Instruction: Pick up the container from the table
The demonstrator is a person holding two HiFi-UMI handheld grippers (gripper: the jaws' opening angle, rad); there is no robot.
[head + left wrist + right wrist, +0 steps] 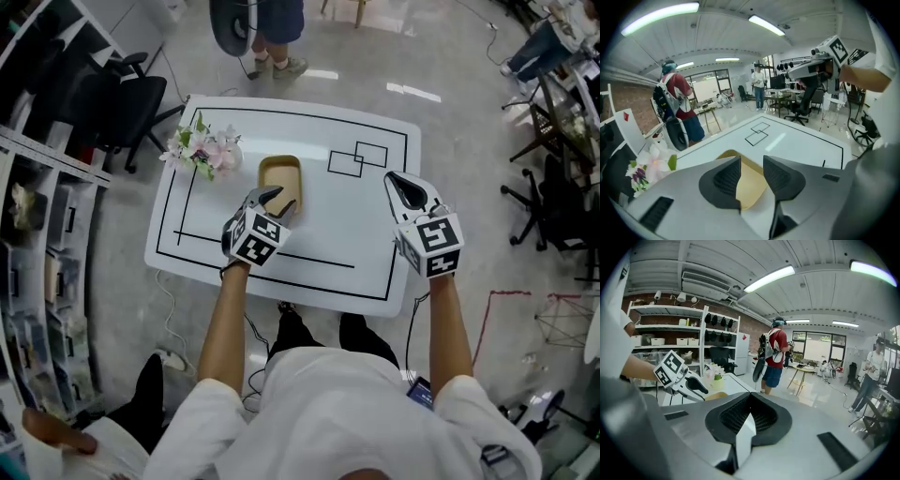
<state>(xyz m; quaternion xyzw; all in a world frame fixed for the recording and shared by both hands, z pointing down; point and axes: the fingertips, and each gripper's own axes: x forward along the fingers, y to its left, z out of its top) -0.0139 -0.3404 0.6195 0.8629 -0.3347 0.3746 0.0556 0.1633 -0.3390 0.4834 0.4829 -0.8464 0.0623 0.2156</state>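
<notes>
A shallow tan container (pixel 280 176) lies on the white table (pixel 375 253) inside a black outline. My left gripper (pixel 273 199) hovers over the container's near end, tilted down. In the left gripper view its jaws stand open and apart, and the container (pixel 749 183) shows through the gap below them without touching the pads. My right gripper (pixel 404 185) is off to the right over bare table, well away from the container. In the right gripper view its pads (pixel 765 414) meet, with nothing held; the left gripper (pixel 678 377) and container (pixel 715 396) appear at far left.
A pot of pink flowers (pixel 202 149) stands just left of the container. Two overlapping rectangles (pixel 359 157) are drawn at the table's back right. A person (pixel 274 28) stands beyond the far edge, with an office chair (pixel 131 103) and shelves (pixel 37 281) at left.
</notes>
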